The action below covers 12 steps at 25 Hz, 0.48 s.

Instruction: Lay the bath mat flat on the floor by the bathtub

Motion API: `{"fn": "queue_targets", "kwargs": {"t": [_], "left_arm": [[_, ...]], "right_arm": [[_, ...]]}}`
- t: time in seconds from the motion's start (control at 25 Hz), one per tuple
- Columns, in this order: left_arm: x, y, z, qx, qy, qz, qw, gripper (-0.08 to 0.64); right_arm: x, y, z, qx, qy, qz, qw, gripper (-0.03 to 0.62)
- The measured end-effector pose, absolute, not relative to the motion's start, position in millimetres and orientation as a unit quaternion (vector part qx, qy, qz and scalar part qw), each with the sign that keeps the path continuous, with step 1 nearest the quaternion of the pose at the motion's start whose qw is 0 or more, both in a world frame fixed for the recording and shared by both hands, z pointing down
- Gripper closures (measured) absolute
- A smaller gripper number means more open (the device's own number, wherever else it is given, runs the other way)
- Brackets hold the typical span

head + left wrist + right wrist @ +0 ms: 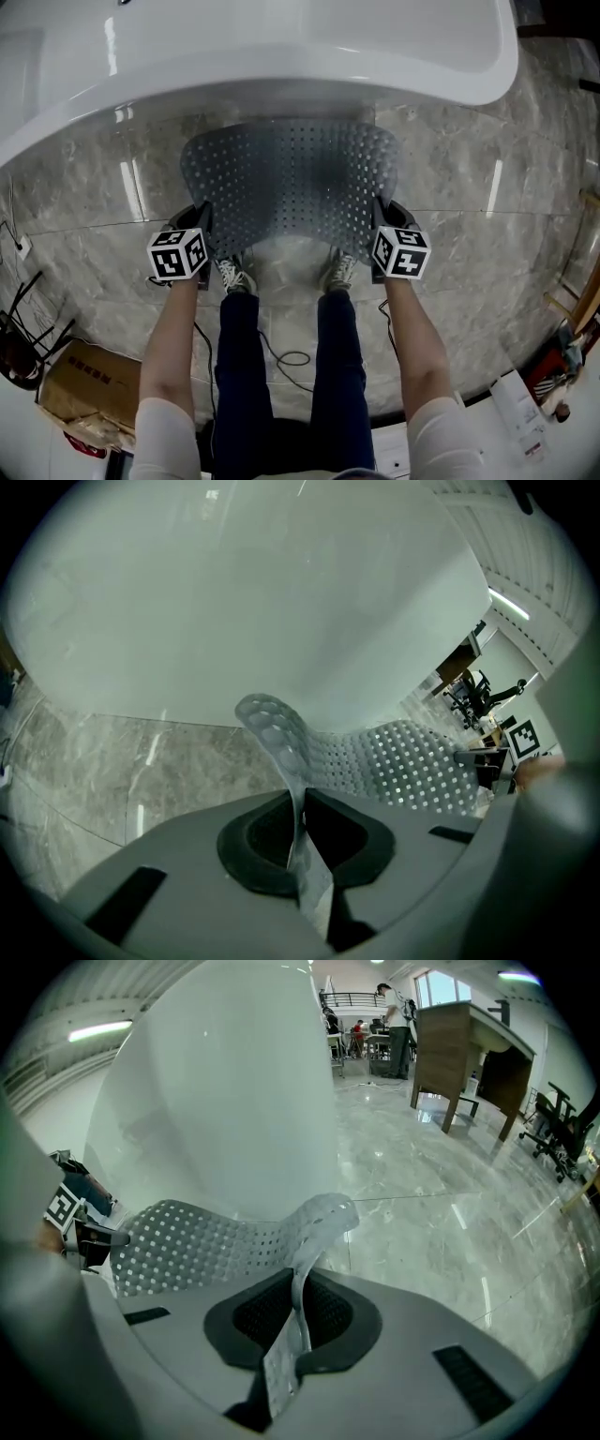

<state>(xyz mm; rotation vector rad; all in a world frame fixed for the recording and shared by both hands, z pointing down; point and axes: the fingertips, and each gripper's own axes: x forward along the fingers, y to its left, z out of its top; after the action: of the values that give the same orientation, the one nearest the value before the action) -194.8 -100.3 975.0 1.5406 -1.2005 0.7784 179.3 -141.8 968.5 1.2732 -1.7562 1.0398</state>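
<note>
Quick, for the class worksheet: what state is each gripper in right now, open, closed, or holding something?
Left gripper: closed, pinching one side edge of the bath mat.
Right gripper: closed, pinching the opposite side edge of the bath mat.

The perforated grey bath mat spans between the left gripper and right gripper, just before the white bathtub, above the marble floor; a cardboard box lies behind, leftward.

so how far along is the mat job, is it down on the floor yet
Partway. Done: the mat is at the tub, spread wide in front of it. In hand: the left gripper and right gripper each clamp one side edge, and the mat sags between them, not flat on the floor. Left: set it down flat and let go.
</note>
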Motion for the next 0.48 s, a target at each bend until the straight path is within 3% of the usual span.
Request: {"fn": "queue_targets", "kwargs": {"t": [0.48], "left_arm": [[-201, -120, 1020, 0.631, -0.494, 0.349, 0.485, 0.514]], "right_arm": [[195, -152, 1013, 0.497, -0.668, 0.404, 0.378, 0.551]]}}
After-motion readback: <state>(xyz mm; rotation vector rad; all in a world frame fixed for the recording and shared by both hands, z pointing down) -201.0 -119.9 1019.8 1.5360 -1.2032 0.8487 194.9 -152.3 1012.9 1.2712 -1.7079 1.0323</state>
